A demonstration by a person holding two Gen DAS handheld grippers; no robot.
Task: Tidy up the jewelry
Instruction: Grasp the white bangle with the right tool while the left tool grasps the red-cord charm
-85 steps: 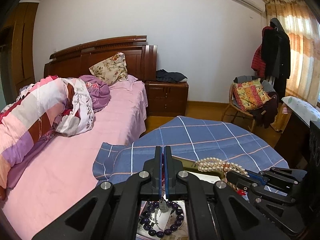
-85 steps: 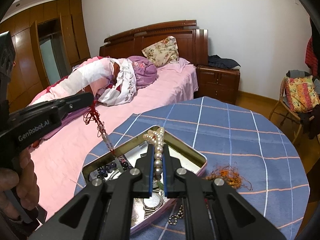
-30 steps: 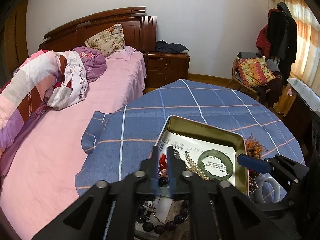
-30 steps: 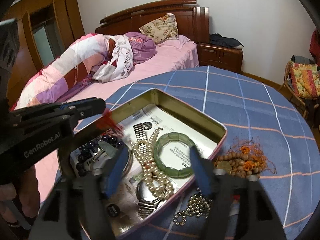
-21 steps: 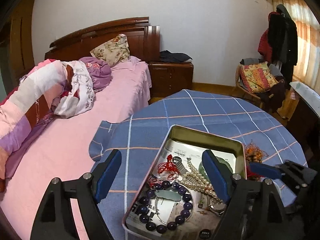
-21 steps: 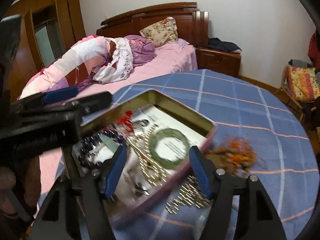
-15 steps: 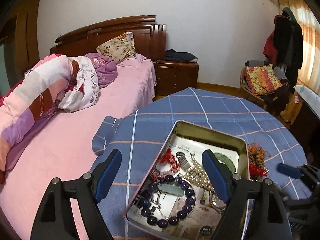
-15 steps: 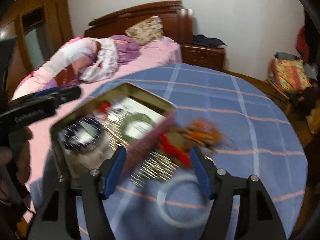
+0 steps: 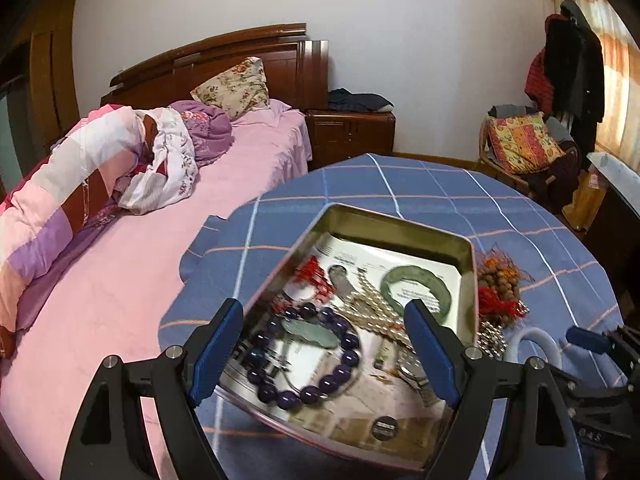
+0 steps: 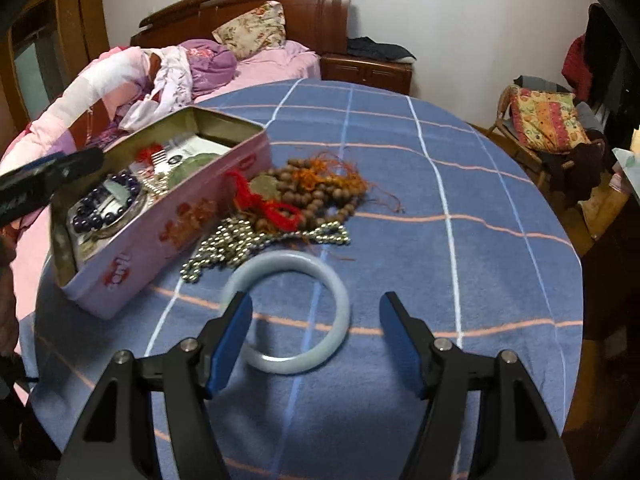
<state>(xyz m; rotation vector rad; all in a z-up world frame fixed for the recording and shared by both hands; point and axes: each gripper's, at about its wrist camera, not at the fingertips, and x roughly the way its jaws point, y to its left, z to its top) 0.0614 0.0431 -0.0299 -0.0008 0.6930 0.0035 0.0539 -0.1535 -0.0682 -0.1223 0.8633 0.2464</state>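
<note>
A pink metal tin point(image 10: 168, 232) point(image 9: 400, 222) sits on the blue checked tablecloth. Inside lie a purple bead bracelet point(image 9: 304, 354), a pearl strand point(image 9: 374, 306), a green bangle point(image 9: 416, 286), a red tassel charm point(image 9: 316, 276) and a watch point(image 9: 412, 372). My left gripper point(image 9: 326, 346) is open above the tin. My right gripper point(image 10: 316, 338) is open over a pale jade bangle point(image 10: 296, 312) lying on the cloth, which also shows in the left wrist view point(image 9: 532, 340). Brown wooden beads with orange cord point(image 10: 316, 192), a red knot point(image 10: 260, 200) and a silver bead chain point(image 10: 244, 244) lie beside the tin.
The round table's point(image 10: 480, 200) edge curves close on the right. A pink bed point(image 9: 160, 248) with bedding stands left, a wooden nightstand point(image 9: 352, 132) behind, a chair with a patterned cushion point(image 10: 548, 120) at the right.
Both grippers opened and dropped the charm and pearls into the tin. My right gripper swung right, off the tin, to above the pale bangle. My left gripper stayed over the tin.
</note>
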